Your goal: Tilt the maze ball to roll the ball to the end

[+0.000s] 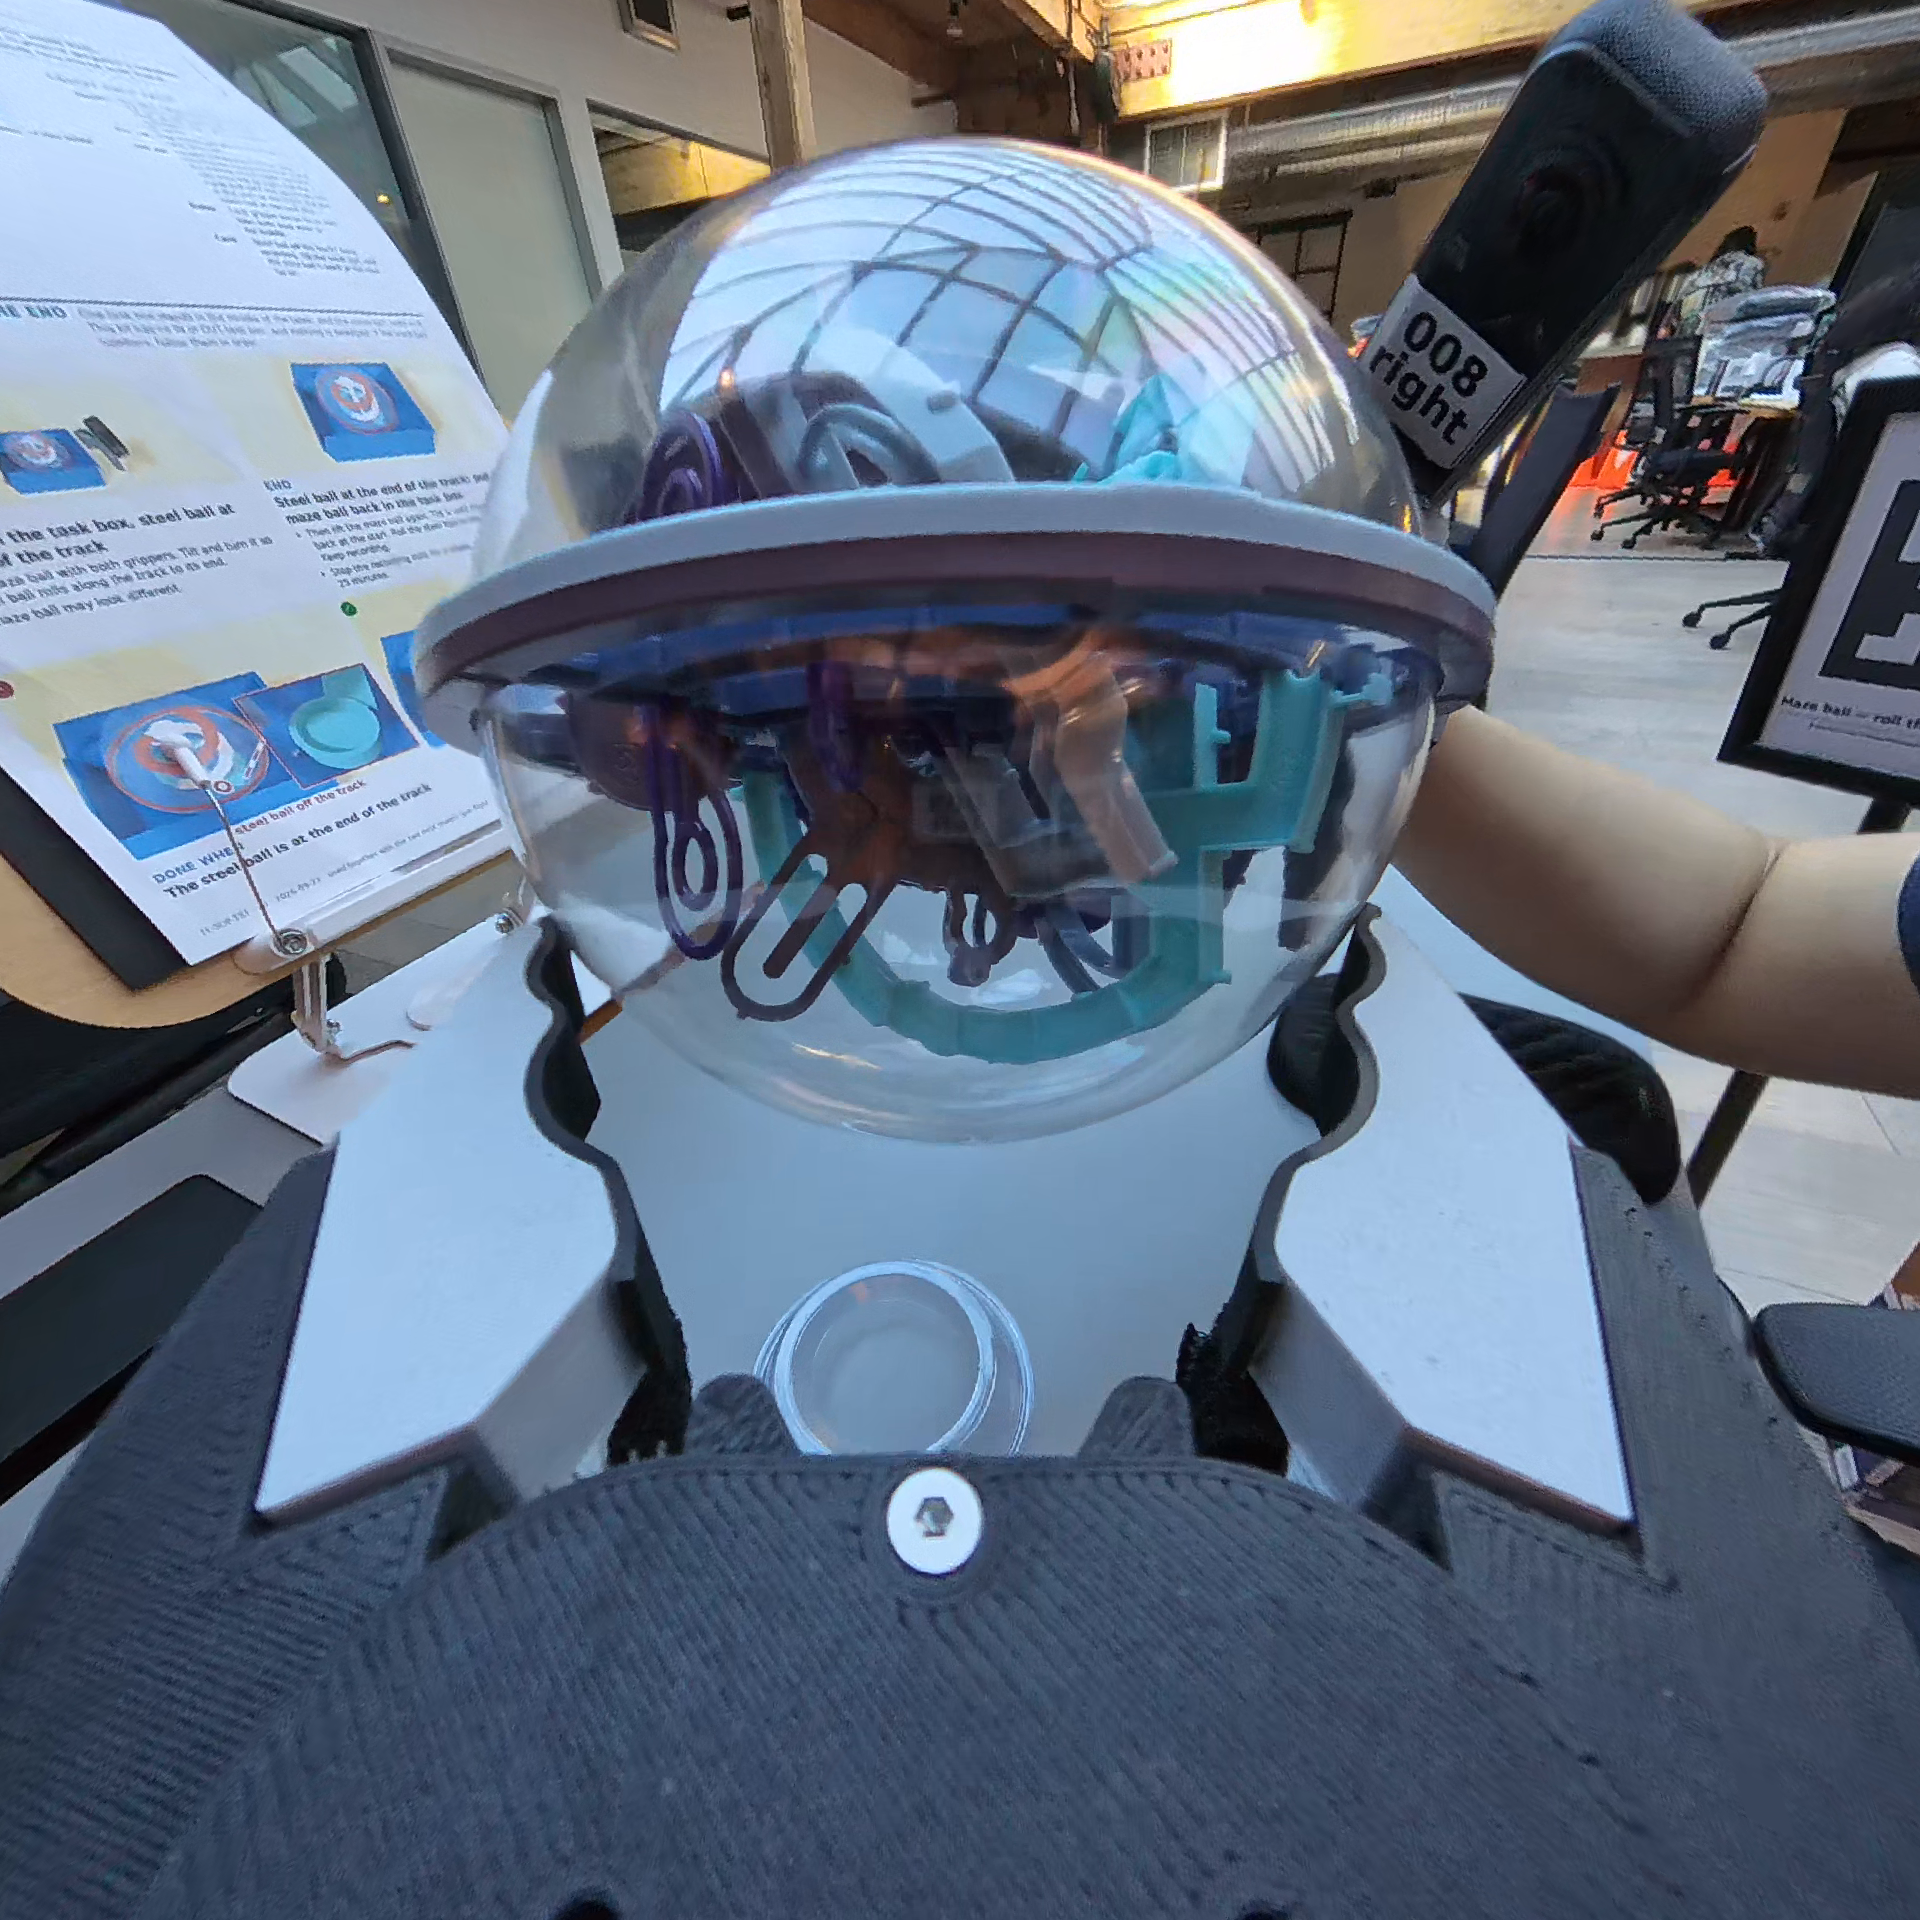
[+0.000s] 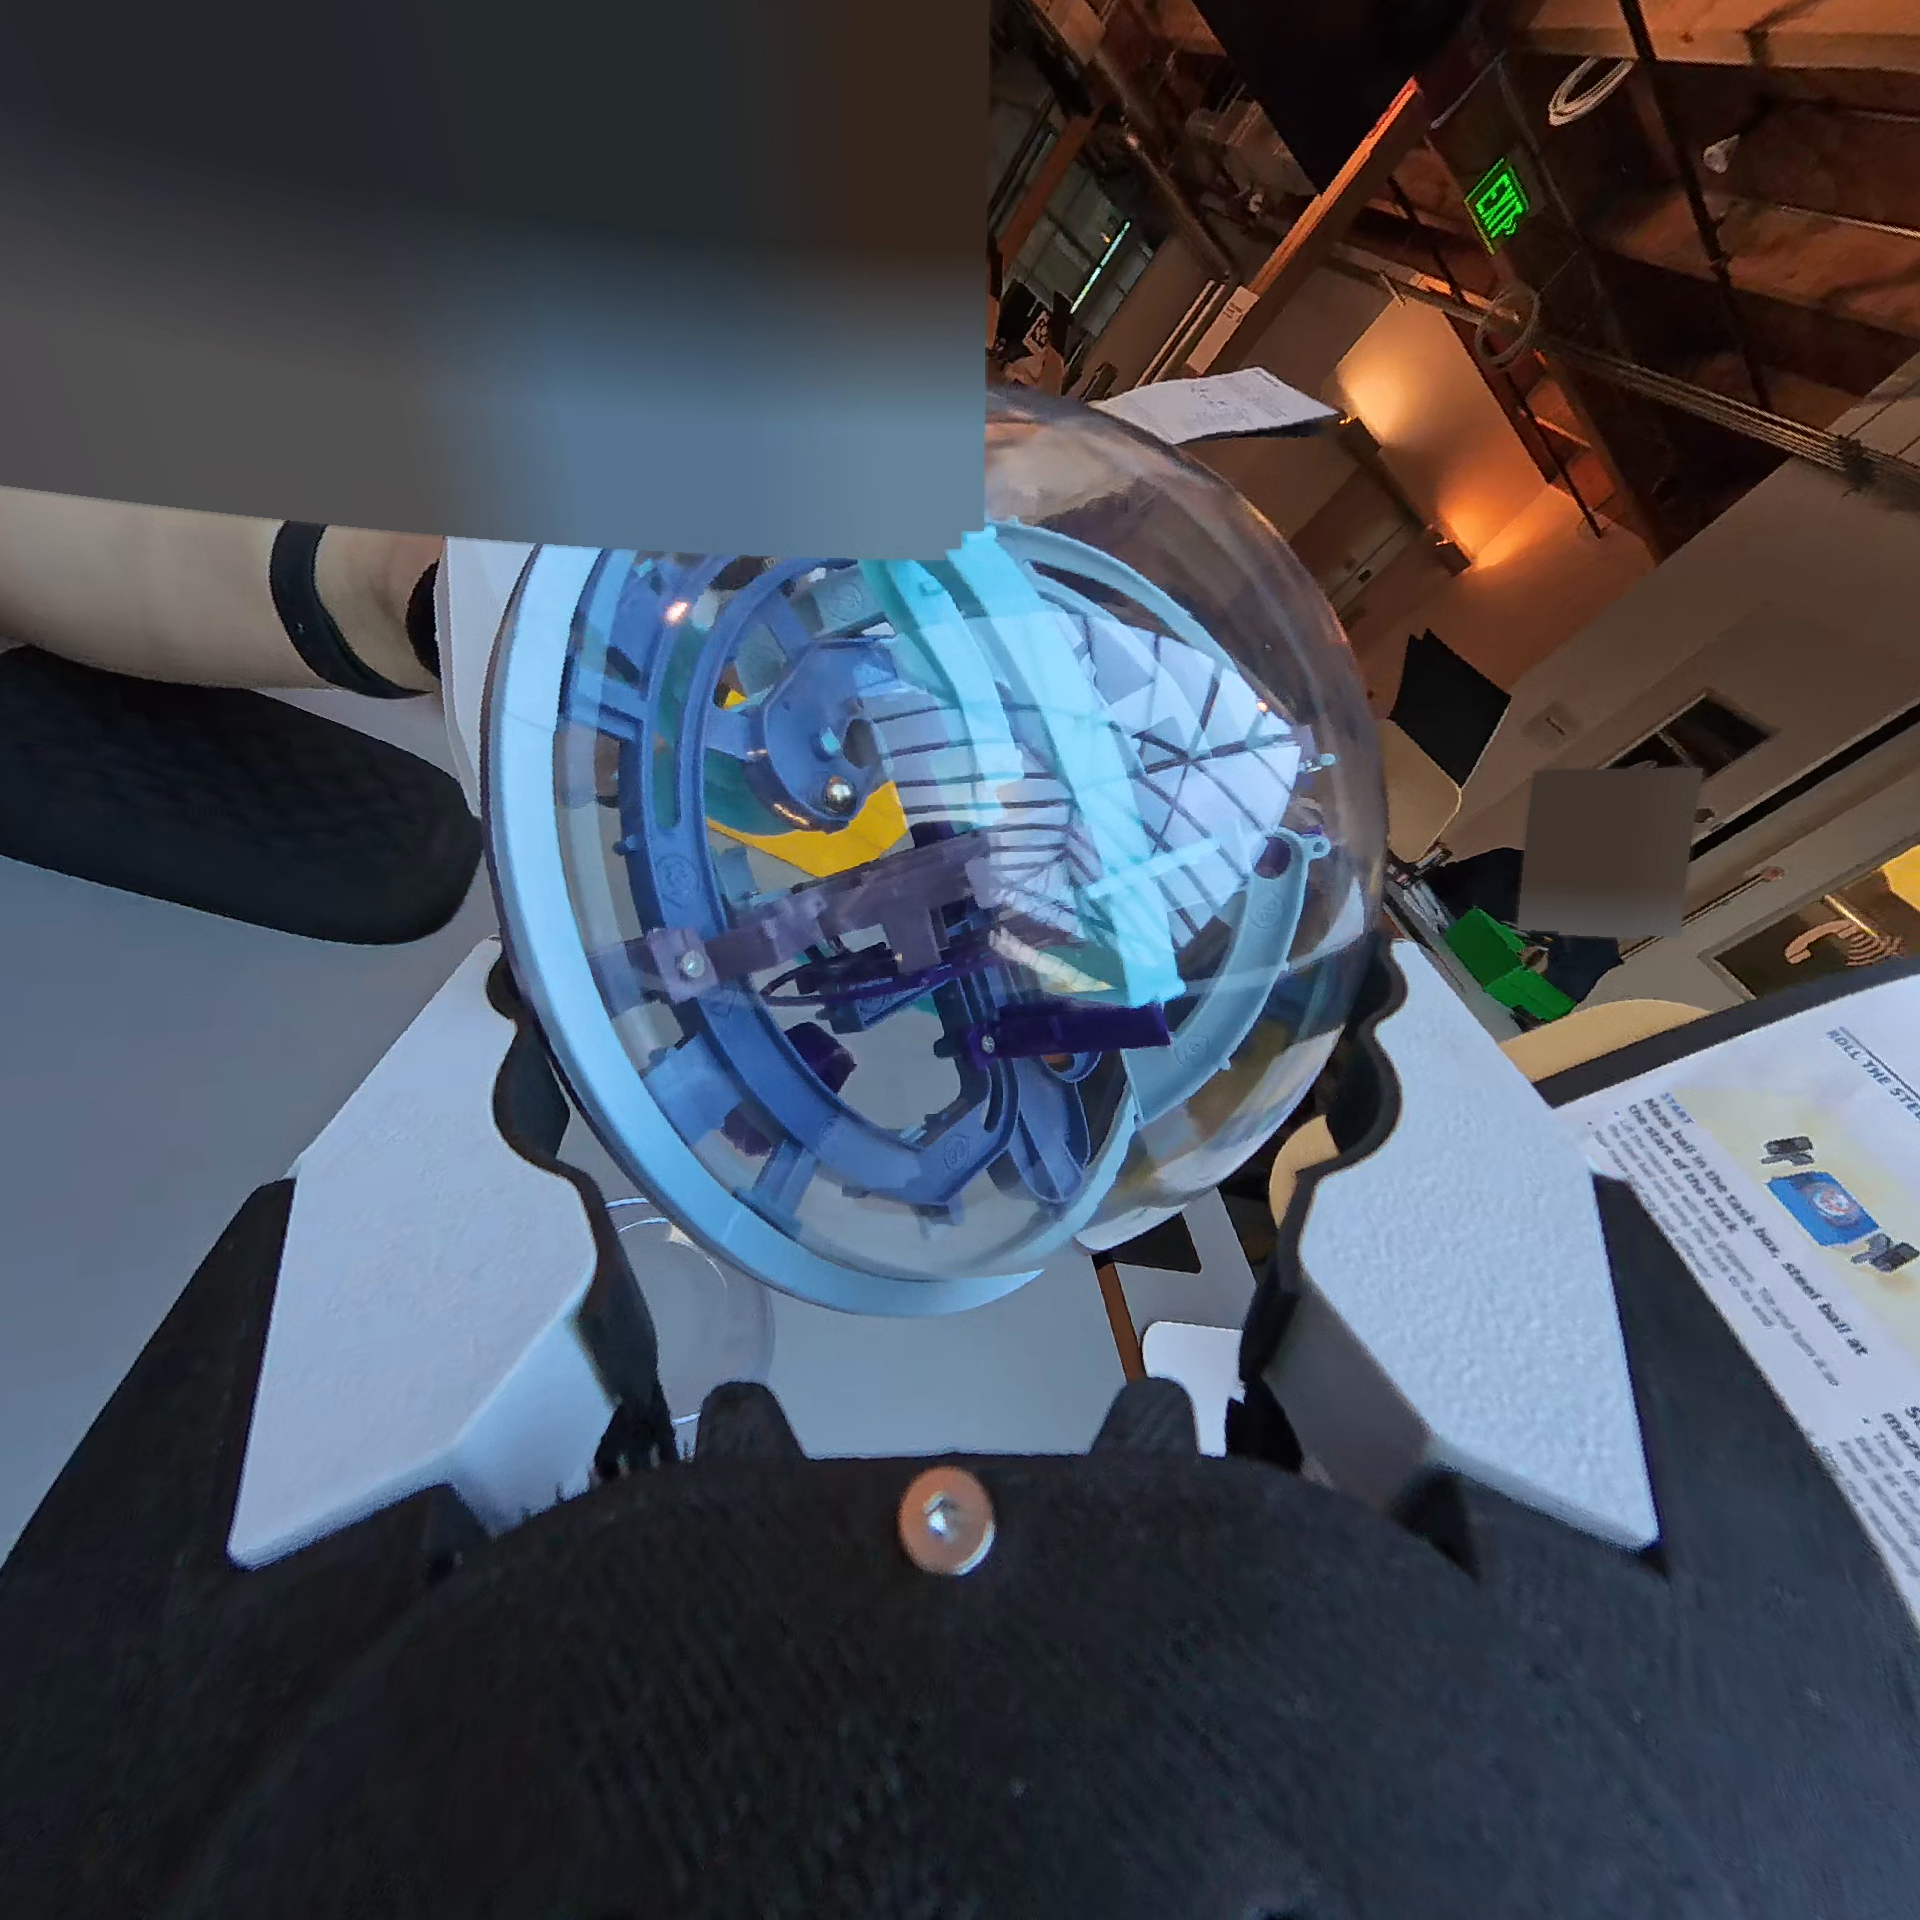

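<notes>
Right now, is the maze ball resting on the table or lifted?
Lifted: the maze ball sits between the fingertips of both hand-held grippers, with bare table visible beneath it.

Each wrist camera looks forward along its own fingers, very close to the maze ball; the left wrist view faces it level, the right wrist view tilted; both share it.

Left gripper: fingers spread wide, one at 9 o'clock, one at 3 o'clock of the maze ball, pads against its clear shell. Right gripper: same wide clamp. Bare forearm enters at 3 o'clock.
</notes>
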`<move>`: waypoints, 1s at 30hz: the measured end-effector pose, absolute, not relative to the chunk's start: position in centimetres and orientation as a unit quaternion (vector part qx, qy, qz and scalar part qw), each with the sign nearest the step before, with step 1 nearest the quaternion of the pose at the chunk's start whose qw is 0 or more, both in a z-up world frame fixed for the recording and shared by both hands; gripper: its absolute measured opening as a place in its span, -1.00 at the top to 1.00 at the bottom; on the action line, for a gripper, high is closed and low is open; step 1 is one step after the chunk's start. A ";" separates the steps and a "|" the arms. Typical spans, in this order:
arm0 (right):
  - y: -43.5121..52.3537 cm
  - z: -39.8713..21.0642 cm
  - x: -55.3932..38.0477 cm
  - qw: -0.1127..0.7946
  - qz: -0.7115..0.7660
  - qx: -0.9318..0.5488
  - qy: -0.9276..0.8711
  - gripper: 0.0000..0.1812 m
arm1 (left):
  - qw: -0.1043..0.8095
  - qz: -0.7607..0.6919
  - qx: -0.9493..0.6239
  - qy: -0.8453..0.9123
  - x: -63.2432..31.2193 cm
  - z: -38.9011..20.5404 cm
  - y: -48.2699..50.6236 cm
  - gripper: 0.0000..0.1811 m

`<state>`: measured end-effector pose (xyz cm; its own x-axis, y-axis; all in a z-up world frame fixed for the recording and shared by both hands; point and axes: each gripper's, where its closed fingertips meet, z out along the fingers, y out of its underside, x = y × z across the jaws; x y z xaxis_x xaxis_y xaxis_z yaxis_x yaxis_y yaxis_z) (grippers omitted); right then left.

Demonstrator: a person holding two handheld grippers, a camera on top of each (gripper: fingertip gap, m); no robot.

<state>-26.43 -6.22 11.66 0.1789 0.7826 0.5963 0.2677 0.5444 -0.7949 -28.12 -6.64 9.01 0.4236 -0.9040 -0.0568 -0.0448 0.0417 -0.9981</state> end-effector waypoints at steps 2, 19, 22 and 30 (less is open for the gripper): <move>-6.4 12.2 -26.5 0.630 0.203 -0.432 -0.613 -0.66 | 0.606 -0.359 -0.591 0.394 -28.2 9.6 -6.9 -0.55; -7.6 14.6 -27.7 0.621 0.215 -0.418 -0.627 -0.66 | 0.632 -0.367 -0.578 0.363 -29.2 11.9 -8.1 -0.56; -7.6 14.6 -27.8 0.620 0.210 -0.420 -0.629 -0.66 | 0.633 -0.368 -0.576 0.364 -29.3 11.9 -8.0 -0.56; -7.4 14.2 -27.5 0.614 0.204 -0.436 -0.625 -0.66 | 0.624 -0.383 -0.575 0.365 -29.0 11.6 -7.8 -0.55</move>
